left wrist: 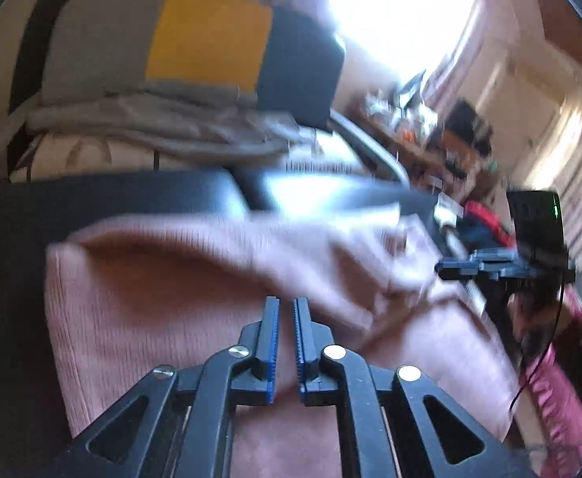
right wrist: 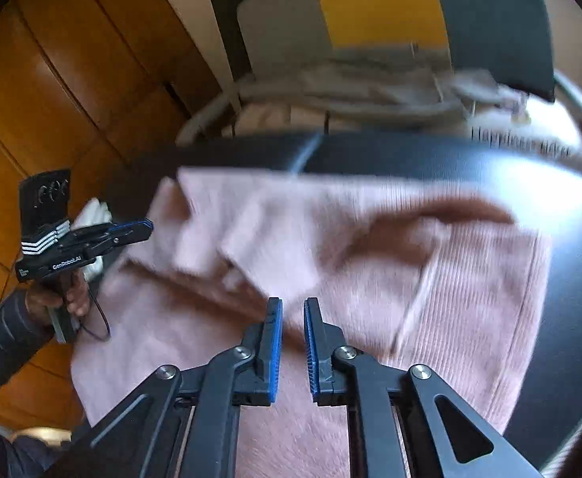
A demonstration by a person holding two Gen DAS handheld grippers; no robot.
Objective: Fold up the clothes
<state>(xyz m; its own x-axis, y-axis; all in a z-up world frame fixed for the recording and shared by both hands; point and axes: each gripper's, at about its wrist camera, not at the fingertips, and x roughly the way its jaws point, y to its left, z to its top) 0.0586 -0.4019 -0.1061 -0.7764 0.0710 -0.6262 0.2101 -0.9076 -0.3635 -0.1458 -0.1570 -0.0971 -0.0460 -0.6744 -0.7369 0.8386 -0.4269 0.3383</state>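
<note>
A pink ribbed garment (left wrist: 163,318) (right wrist: 470,286) lies spread on a dark glossy surface (right wrist: 561,207), with a flap raised and casting a shadow underneath. My left gripper (left wrist: 286,302) hovers low over the garment, its blue pads nearly together with pink cloth showing between them. In the right wrist view the left gripper (right wrist: 145,225) sits at the garment's left edge, held by a hand. My right gripper (right wrist: 293,304) is likewise narrowed on pink cloth. From the left wrist view the right gripper (left wrist: 444,267) reaches the bunched right edge. Both views are motion-blurred.
Behind the surface stands a chair with folded grey clothes (left wrist: 163,127) and a grey, yellow and dark blue cushion (left wrist: 207,40). Wooden cabinet doors (right wrist: 52,91) fill the left. A cluttered shelf (left wrist: 430,127) and a bright window (left wrist: 402,8) are at the right.
</note>
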